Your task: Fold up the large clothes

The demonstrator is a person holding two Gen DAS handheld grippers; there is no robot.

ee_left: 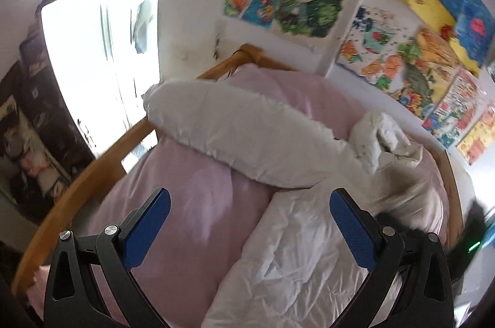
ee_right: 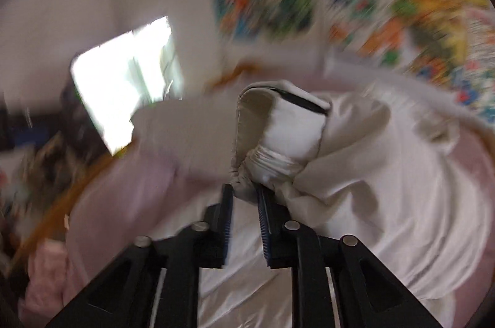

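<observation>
Left wrist view: left gripper (ee_left: 249, 206) spread wide, nothing between its blue pads, above a white padded garment (ee_left: 287, 260) lying on the pink bedding (ee_left: 191, 204); wooden bed rail (ee_left: 92, 173) to the left. Right wrist view, blurred: right gripper (ee_right: 245, 192) pinching a bunched cuff (ee_right: 280, 142) of that garment.

A padded garment (ee_left: 297, 260) is lying on the bedding (ee_left: 191, 204) of a bed, whose wooden rail (ee_left: 92, 173) is curving along the left side. One sleeve (ee_left: 241, 130) is stretching across the bedding behind the left gripper (ee_left: 249, 223). Drawings (ee_left: 402, 19) are hanging on the wall behind the bed, right of a window (ee_left: 99, 65). A cuff (ee_right: 278, 148) is sitting between the right gripper (ee_right: 244, 198) fingers, above the garment.
</observation>
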